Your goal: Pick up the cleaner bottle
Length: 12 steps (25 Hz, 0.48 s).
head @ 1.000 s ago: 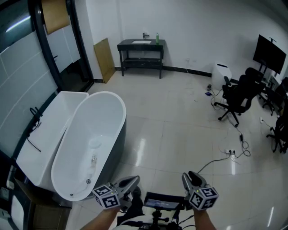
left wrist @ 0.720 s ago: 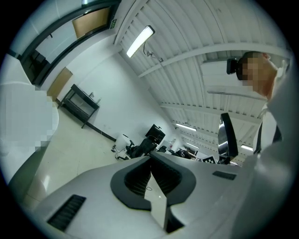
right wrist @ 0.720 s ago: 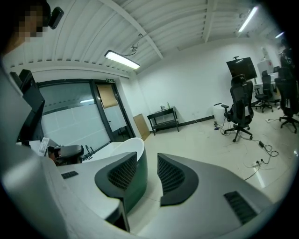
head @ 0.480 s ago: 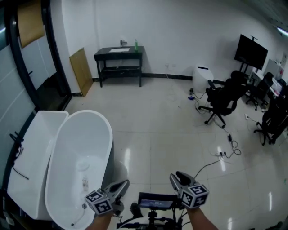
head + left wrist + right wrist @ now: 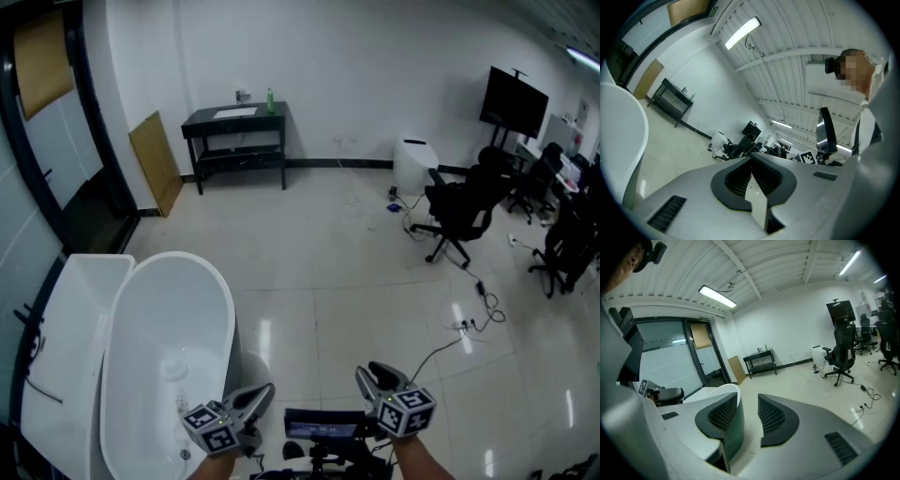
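Note:
The cleaner bottle (image 5: 270, 98) is small and green, standing on a black table (image 5: 234, 131) against the far wall; it also shows as a tiny green shape (image 5: 765, 347) in the right gripper view. Both grippers are at the bottom of the head view, far from the table. My left gripper (image 5: 262, 392) (image 5: 751, 161) has its jaws pressed together with nothing in them. My right gripper (image 5: 372, 373) (image 5: 749, 400) has a narrow gap between its pads, and only floor shows through it.
A white bathtub (image 5: 169, 356) lies just left of the grippers, a second white basin (image 5: 66, 319) beside it. Black office chairs (image 5: 459, 211), a floor cable (image 5: 473, 319) and a white bin (image 5: 412, 164) are on the right. A wooden board (image 5: 155, 159) leans by the table.
The view has travelled along the tub: the table and bottle have slid left in the head view and more of the room's right side shows. Both grippers stay low in the frame, jaws unchanged.

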Each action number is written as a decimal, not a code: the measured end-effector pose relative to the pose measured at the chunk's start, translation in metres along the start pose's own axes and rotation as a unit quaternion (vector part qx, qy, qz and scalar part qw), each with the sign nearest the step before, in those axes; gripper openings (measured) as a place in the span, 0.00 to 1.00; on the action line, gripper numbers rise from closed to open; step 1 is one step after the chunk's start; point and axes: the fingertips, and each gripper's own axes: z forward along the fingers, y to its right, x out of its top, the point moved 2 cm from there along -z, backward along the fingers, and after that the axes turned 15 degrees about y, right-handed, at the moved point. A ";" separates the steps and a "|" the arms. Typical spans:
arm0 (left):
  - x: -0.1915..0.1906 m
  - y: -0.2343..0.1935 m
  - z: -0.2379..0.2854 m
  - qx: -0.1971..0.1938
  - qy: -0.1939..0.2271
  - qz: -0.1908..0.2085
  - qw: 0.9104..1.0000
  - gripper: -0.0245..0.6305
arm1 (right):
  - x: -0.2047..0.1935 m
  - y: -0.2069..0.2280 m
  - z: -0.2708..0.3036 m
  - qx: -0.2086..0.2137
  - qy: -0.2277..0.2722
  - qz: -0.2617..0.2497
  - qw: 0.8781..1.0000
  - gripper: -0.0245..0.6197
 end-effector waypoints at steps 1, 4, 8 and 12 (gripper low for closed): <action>0.001 -0.005 0.007 0.001 0.000 0.001 1.000 0.03 | 0.001 0.005 0.008 0.001 0.000 0.003 1.000 0.26; 0.005 -0.025 0.030 0.007 0.003 0.007 1.000 0.03 | 0.003 0.024 0.036 0.009 -0.003 -0.003 1.000 0.26; 0.016 -0.054 0.074 0.019 0.010 0.013 1.000 0.03 | 0.017 0.056 0.082 0.023 -0.008 0.002 1.000 0.26; 0.029 -0.077 0.129 0.029 0.012 0.028 0.999 0.03 | 0.049 0.088 0.127 0.042 0.005 0.000 0.999 0.26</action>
